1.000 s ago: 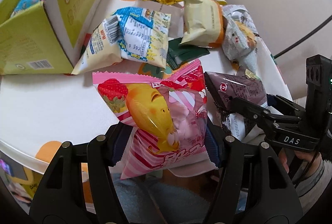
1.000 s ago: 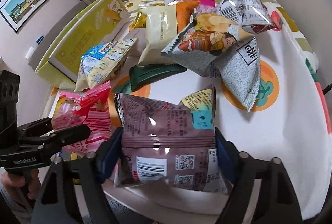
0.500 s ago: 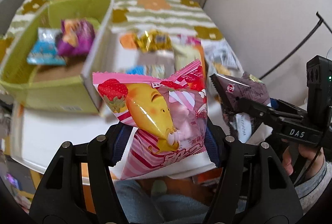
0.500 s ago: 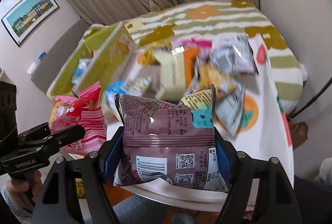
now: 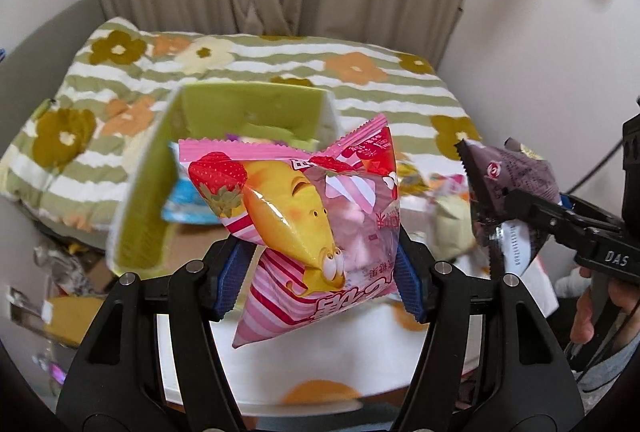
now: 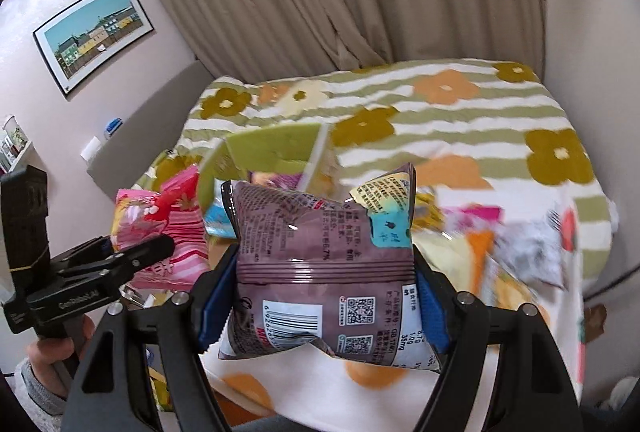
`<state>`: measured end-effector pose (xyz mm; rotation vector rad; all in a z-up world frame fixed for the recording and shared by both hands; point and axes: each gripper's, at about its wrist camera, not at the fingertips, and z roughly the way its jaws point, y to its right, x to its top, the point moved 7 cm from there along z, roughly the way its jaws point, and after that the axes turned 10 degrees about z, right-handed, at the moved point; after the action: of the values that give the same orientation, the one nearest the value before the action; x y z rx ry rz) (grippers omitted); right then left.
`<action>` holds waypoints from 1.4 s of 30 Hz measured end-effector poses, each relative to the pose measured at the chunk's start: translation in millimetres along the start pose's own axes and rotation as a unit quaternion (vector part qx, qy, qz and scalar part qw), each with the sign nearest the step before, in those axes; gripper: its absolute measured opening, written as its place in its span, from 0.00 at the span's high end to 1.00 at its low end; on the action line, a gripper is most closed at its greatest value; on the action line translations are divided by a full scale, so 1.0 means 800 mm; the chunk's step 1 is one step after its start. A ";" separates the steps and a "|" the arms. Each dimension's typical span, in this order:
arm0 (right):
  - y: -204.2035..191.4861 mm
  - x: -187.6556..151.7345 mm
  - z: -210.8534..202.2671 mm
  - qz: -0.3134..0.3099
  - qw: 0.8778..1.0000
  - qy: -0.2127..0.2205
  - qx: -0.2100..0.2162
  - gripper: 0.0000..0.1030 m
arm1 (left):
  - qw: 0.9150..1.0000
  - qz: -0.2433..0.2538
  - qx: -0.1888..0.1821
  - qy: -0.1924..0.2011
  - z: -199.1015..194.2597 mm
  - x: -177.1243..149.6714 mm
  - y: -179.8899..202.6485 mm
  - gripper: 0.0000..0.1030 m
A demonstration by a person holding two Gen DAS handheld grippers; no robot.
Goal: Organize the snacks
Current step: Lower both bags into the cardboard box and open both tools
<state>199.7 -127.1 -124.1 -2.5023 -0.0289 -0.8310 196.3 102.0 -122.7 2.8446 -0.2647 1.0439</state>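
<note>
Both of the person's tools are loaded and lifted clear of the table. The left gripper (image 5: pixel 318 272) has its jaws pinched on a puffy pink striped foil snack bag with a strawberry and a yellow cartoon figure (image 5: pixel 308 216), gripped across its lower half so most of the pillow stands up beyond the blue pads (image 5: pixel 230 278). The right gripper (image 6: pixel 320 306) is clamped the same way on a glossy purple-brown snack packet with a barcode and QR codes (image 6: pixel 320 264), the pads squeezing its waist.

Both bags look light, air-filled and slick, so I'd judge they crumple readily and could slide if held only by a crimped edge; the mid-body hold looks safer, though whatever is inside may crush under a hard squeeze.

Ahead of the jaws and beyond the bags sits an open lime-green cardboard box (image 5: pixel 248 108), with the flower-patterned quilt (image 5: pixel 360 68) behind it. The box interior is largely masked by the held bags; I catch only scraps of blue and purple wrappers in there. The loose packets off to the right of the jaws are smeared by blur, and I can't tell them apart.
</note>
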 end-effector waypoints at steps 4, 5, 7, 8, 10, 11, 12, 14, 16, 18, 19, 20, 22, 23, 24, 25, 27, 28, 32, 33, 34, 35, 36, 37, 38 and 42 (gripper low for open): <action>-0.049 0.016 0.042 -0.007 1.000 -0.008 0.008 0.29 | 1.000 -0.002 0.009 -0.021 0.021 0.011 -0.062 0.41; -0.058 0.019 0.051 -0.008 1.000 -0.010 0.009 0.29 | 1.000 -0.001 0.010 -0.026 0.025 0.011 -0.072 0.41; -0.080 0.024 0.071 -0.011 1.000 -0.016 0.009 0.29 | 0.999 0.003 0.009 -0.041 0.038 0.010 -0.096 0.41; -0.090 0.026 0.080 -0.011 1.000 -0.020 0.008 0.29 | 0.999 0.005 0.006 -0.047 0.042 0.009 -0.104 0.41; -0.103 0.027 0.096 -0.012 1.000 -0.027 0.004 0.29 | 0.998 0.007 0.002 -0.063 0.056 0.005 -0.120 0.41; -0.108 0.028 0.103 -0.012 0.999 -0.029 0.002 0.29 | 0.997 0.009 0.002 -0.070 0.061 0.002 -0.124 0.40; -0.114 0.027 0.112 -0.012 0.999 -0.033 -0.002 0.29 | 0.997 0.011 0.001 -0.079 0.068 -0.001 -0.128 0.40; -0.119 0.027 0.124 -0.008 0.999 -0.039 -0.006 0.29 | 0.996 0.015 -0.005 -0.089 0.077 -0.006 -0.134 0.29; -0.120 0.024 0.134 -0.005 0.999 -0.045 -0.014 0.29 | 0.995 0.025 0.000 -0.097 0.084 -0.010 -0.139 0.06; -0.120 0.022 0.143 -0.003 0.998 -0.051 -0.024 0.28 | 0.995 0.037 0.011 -0.089 0.083 -0.010 -0.144 0.01; -0.121 0.021 0.146 -0.004 0.998 -0.054 -0.029 0.28 | 0.996 0.039 0.008 -0.086 0.081 -0.011 -0.145 0.01; -0.123 0.019 0.151 -0.006 0.998 -0.057 -0.035 0.28 | 0.996 0.038 0.005 -0.084 0.079 -0.011 -0.148 0.01; -0.125 0.017 0.155 -0.014 0.997 -0.060 -0.044 0.28 | 0.996 0.033 0.003 -0.079 0.075 -0.013 -0.156 0.01; -0.128 0.016 0.156 -0.021 0.997 -0.060 -0.048 0.28 | 0.997 0.030 0.001 -0.077 0.071 -0.015 -0.156 0.01; -0.131 0.016 0.157 -0.027 0.997 -0.060 -0.050 0.27 | 0.997 0.026 -0.001 -0.074 0.068 -0.017 -0.159 0.01; -0.135 0.015 0.159 -0.034 0.996 -0.062 -0.051 0.27 | 0.997 0.021 -0.002 -0.072 0.066 -0.018 -0.162 0.01; -0.144 0.011 0.166 -0.047 0.996 -0.066 -0.047 0.27 | 0.997 0.012 -0.004 -0.070 0.065 -0.024 -0.168 0.01; -0.148 0.009 0.172 -0.052 0.995 -0.068 -0.046 0.27 | 0.997 0.009 -0.003 -0.072 0.065 -0.026 -0.170 0.01; -0.162 0.002 0.198 -0.076 0.993 -0.084 -0.039 0.26 | 0.997 0.005 0.006 -0.071 0.064 -0.028 -0.178 0.01; -0.166 0.000 0.204 -0.082 0.992 -0.087 -0.038 0.26 | 0.998 0.004 0.010 -0.069 0.063 -0.028 -0.180 0.01; -0.169 -0.002 0.210 -0.085 0.991 -0.091 -0.038 0.26 | 0.998 0.003 0.011 -0.068 0.062 -0.028 -0.182 0.01; -0.170 -0.005 0.216 -0.088 0.991 -0.097 -0.040 0.26 | 0.998 0.003 0.012 -0.068 0.062 -0.028 -0.185 0.01; -0.169 -0.007 0.221 -0.088 0.990 -0.102 -0.041 0.25 | 0.998 0.003 0.013 -0.068 0.062 -0.028 -0.187 0.01; -0.168 -0.009 0.225 -0.087 0.990 -0.105 -0.040 0.24 | 0.998 0.003 0.014 -0.067 0.063 -0.028 -0.189 0.01; -0.168 -0.011 0.228 -0.085 0.990 -0.107 -0.039 0.23 | 0.998 0.003 0.015 -0.067 0.063 -0.028 -0.191 0.01; -0.165 -0.016 0.233 -0.084 0.991 -0.102 -0.038 0.04 | 0.997 0.005 0.020 -0.071 0.067 -0.034 -0.190 0.01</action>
<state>269.9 76.8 -200.0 -2.6765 -0.2851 -0.6478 240.2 246.4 -186.2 2.9599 -0.2718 0.8597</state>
